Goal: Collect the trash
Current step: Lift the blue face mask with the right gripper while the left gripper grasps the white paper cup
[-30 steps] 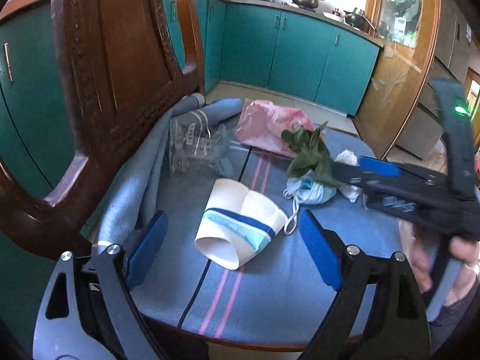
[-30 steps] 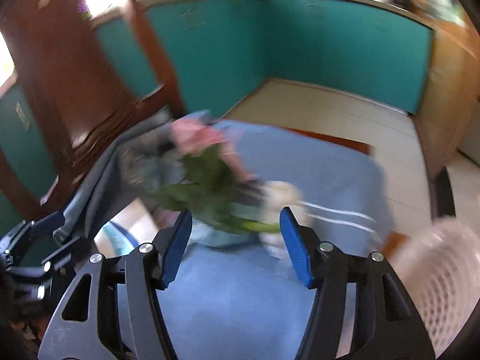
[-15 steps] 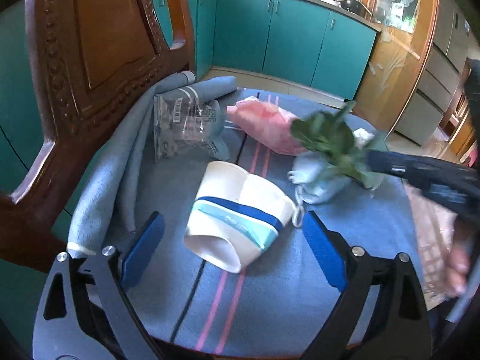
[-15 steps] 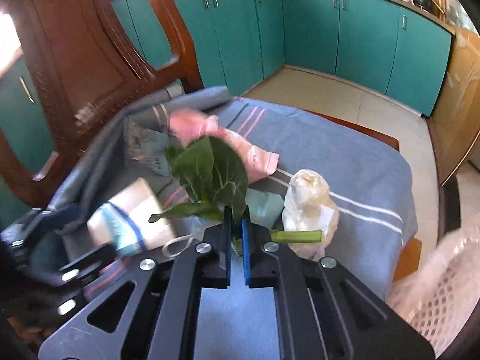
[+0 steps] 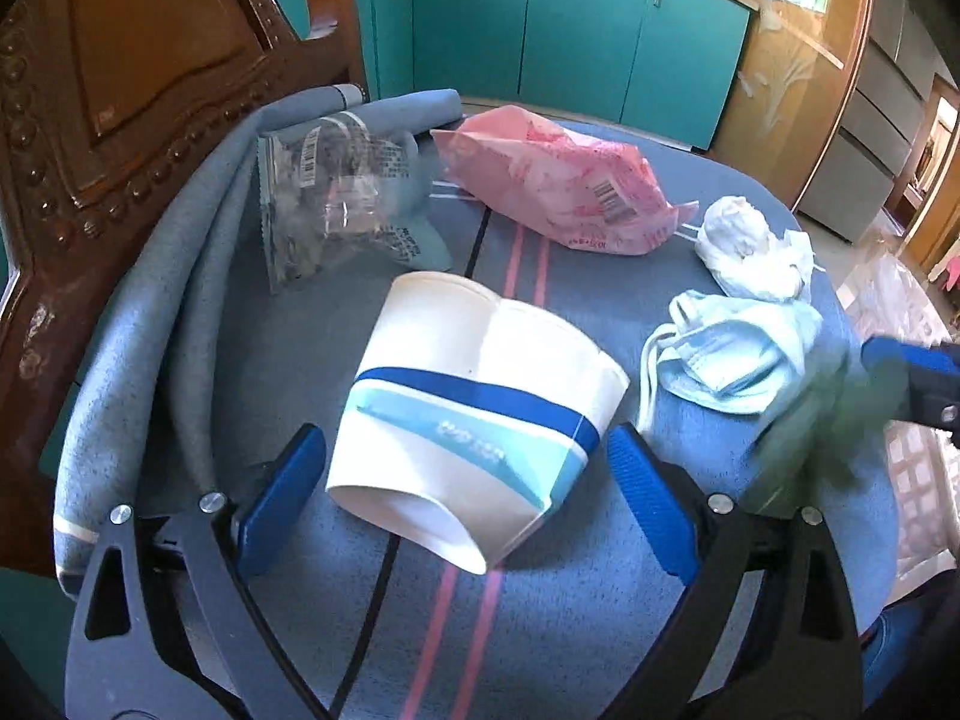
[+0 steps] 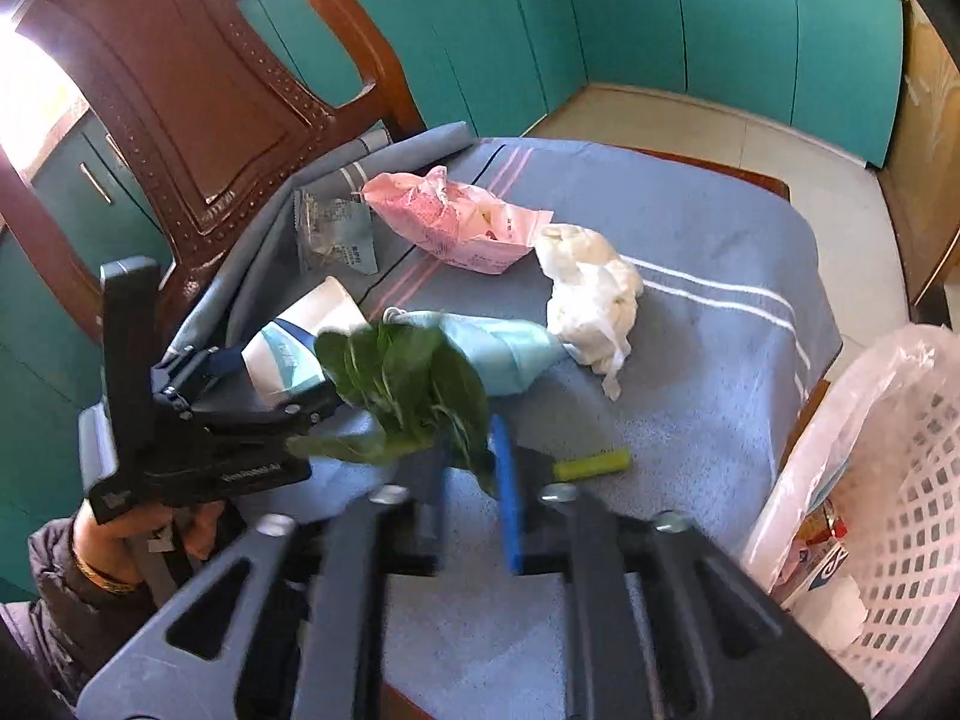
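Your left gripper (image 5: pixel 465 495) stands wide around the paper cup (image 5: pixel 474 414), not yet gripping. Right of the cup, your right gripper (image 6: pixel 471 495) is opening around the green leaf (image 6: pixel 408 390). Mask, wrappers and tissue remain; the basket (image 6: pixel 900 480) waits farther right.

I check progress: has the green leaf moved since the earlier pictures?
Yes. The green leaf left its place beside the white bag and now hangs nearer the camera, in the opening right gripper.
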Tool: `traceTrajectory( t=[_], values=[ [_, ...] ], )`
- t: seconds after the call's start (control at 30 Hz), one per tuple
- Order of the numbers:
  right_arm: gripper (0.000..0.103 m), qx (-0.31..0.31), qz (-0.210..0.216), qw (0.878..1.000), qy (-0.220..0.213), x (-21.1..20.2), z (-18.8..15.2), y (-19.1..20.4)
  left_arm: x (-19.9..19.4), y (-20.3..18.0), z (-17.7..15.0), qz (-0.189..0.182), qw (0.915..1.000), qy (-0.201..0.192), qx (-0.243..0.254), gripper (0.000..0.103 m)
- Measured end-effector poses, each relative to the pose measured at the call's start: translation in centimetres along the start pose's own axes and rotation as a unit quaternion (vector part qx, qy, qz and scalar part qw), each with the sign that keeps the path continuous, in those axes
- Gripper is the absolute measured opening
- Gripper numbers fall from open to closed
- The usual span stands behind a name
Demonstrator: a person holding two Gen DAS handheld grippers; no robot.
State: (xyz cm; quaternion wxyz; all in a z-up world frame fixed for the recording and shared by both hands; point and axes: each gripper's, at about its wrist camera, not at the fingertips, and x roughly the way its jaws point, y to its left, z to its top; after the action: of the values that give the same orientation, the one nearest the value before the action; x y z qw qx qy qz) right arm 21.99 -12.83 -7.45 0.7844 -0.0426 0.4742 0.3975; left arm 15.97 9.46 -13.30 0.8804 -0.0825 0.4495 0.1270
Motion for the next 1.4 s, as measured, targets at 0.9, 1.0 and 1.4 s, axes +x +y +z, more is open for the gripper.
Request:
traceTrajectory(
  t=[0.9, 1.0, 1.4],
  values=[
    [0.082, -0.01, -0.046, 0.999, 0.011, 7.1, 1.4, 2.2, -7.3, 1.6, -1.2, 0.0, 0.9974, -0.069, -0.02, 0.074],
    [0.077, -0.031, -0.064, 0.997, 0.007, 7.5, 1.4, 2.8, -7.2, 1.7, -1.1, 0.002, 0.9974, -0.069, -0.022, 0.074],
    [0.026, -0.026, -0.041, 0.998, -0.039, 3.7, 1.9, 1.7, -6.9, 1.5, -1.6, 0.001, 0.9977, -0.062, -0.026, 0.074]
  ],
)
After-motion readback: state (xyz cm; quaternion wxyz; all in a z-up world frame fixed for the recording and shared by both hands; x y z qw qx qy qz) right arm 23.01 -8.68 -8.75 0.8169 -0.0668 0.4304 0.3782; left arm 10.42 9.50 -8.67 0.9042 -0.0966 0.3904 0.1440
